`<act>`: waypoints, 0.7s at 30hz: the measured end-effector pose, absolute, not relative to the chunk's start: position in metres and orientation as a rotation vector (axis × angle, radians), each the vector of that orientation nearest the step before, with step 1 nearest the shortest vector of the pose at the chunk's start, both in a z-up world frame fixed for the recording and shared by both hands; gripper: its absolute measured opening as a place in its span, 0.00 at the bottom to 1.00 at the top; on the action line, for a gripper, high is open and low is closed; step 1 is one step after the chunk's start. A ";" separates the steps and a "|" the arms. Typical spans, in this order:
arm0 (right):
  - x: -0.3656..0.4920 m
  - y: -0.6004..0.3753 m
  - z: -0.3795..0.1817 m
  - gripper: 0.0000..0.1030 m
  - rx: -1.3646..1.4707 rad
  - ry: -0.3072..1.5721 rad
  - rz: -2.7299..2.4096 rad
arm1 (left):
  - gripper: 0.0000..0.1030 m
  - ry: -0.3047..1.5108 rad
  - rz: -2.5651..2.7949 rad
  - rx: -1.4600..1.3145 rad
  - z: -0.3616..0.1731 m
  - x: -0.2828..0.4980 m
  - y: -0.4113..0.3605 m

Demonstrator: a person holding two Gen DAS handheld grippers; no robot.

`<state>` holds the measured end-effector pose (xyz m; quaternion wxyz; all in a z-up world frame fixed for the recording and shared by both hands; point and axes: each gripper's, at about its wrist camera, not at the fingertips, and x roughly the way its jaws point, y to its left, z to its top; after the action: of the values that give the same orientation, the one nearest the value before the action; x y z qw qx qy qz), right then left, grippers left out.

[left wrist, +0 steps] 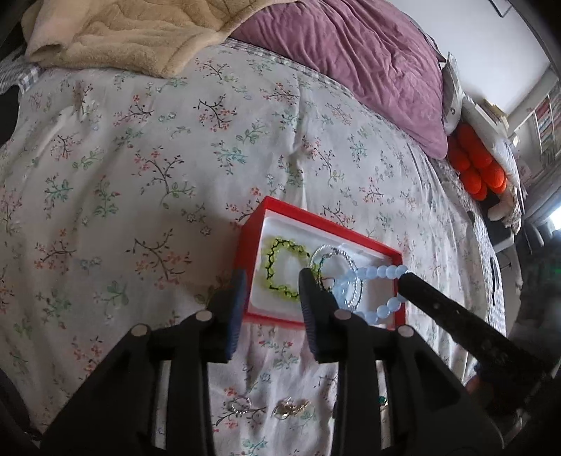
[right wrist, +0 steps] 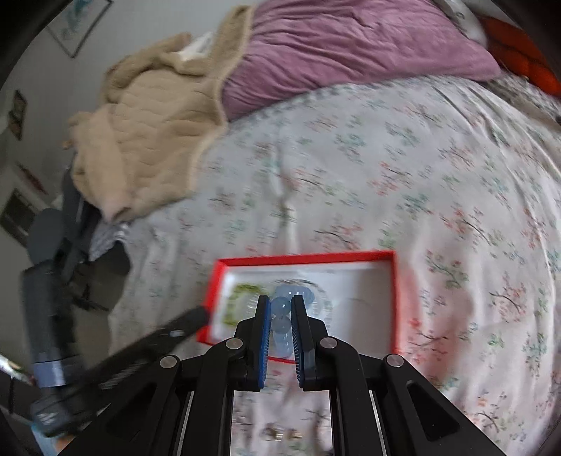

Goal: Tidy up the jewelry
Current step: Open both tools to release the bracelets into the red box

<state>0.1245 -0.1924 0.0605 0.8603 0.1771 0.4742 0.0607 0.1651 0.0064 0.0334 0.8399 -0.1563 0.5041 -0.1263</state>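
A red box [left wrist: 257, 214] with a white lining lies on the floral bedspread; it also shows in the right wrist view [right wrist: 305, 259]. Inside lie a yellow-green bead bracelet [left wrist: 271, 272] and a clear silvery bangle [left wrist: 328, 252]. My right gripper [right wrist: 280, 308], seen in the left wrist view as a dark arm [left wrist: 406, 280], is shut on a pale blue bead bracelet [left wrist: 384, 272] and holds it over the box; its beads show between the pads [right wrist: 280, 306]. My left gripper [left wrist: 271, 280] is open and empty at the box's near left edge.
Small silver and gold jewelry pieces [left wrist: 291, 408] lie on the bedspread [left wrist: 140, 158] near me. A beige blanket [left wrist: 122, 31] and a purple pillow [left wrist: 343, 52] lie at the far side. Orange cushions [left wrist: 473, 161] are at the right.
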 end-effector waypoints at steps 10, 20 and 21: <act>0.122 -0.215 0.051 0.13 0.310 1.026 0.039 | 0.47 1.071 -0.277 -0.268 0.036 0.158 0.002; 0.104 -0.219 0.069 0.18 0.259 1.013 0.029 | 0.67 1.105 -0.278 -0.177 0.043 0.138 0.005; 0.101 -0.219 0.071 0.19 0.249 1.015 0.030 | 0.68 1.108 -0.275 -0.167 0.043 0.136 0.005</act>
<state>0.1011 -0.2188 0.0712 0.8664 0.1191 0.4847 0.0145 0.1356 0.0052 0.0433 0.8381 -0.0789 0.5238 -0.1302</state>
